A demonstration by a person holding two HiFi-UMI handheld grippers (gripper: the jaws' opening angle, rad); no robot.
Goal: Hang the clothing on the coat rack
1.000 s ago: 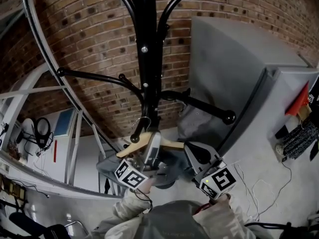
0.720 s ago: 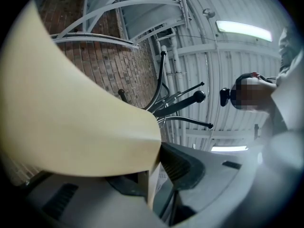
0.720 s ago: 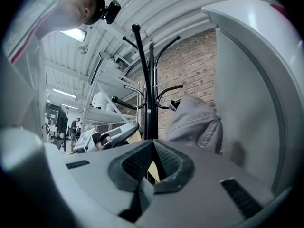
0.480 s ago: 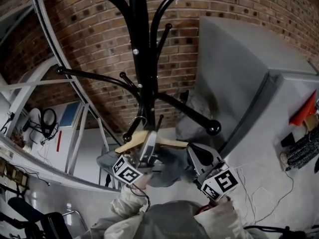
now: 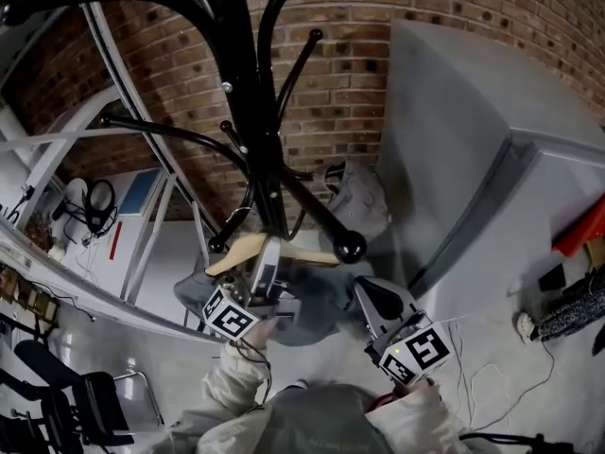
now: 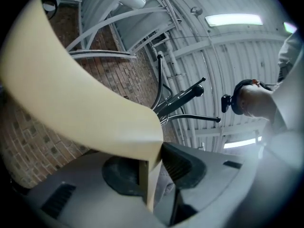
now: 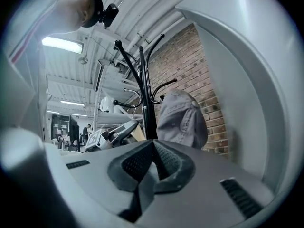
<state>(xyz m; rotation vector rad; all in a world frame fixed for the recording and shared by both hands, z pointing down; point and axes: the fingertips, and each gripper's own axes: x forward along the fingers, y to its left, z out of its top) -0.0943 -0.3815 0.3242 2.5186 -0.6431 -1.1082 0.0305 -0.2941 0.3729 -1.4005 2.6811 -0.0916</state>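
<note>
A black coat rack [image 5: 250,112] stands before the brick wall. A wooden hanger [image 5: 241,250] carrying grey clothing [image 5: 317,308] hangs low at its pole, the metal hook [image 5: 248,218] by a lower rack arm. My left gripper [image 5: 269,255] points up at the hanger. In the left gripper view the hanger's wood [image 6: 85,99] stands between the pads, with a gap showing at the right pad [image 6: 183,165]. These jaws have just been opening. My right gripper [image 5: 364,291] sits right of the clothing, shut and empty [image 7: 153,163]. Another grey garment [image 7: 183,120] hangs on the rack.
A big grey cabinet [image 5: 473,159] stands close on the right of the rack. White metal frames [image 5: 142,206] run along the left, with headphones [image 5: 95,206] and a dark chair [image 5: 85,405] beyond. Cables [image 5: 492,367] lie on the floor at right.
The left gripper's jaws have spread a little round the hanger. The right gripper has drawn away from the hanger's right end. The rack now sits further left in the head view.
</note>
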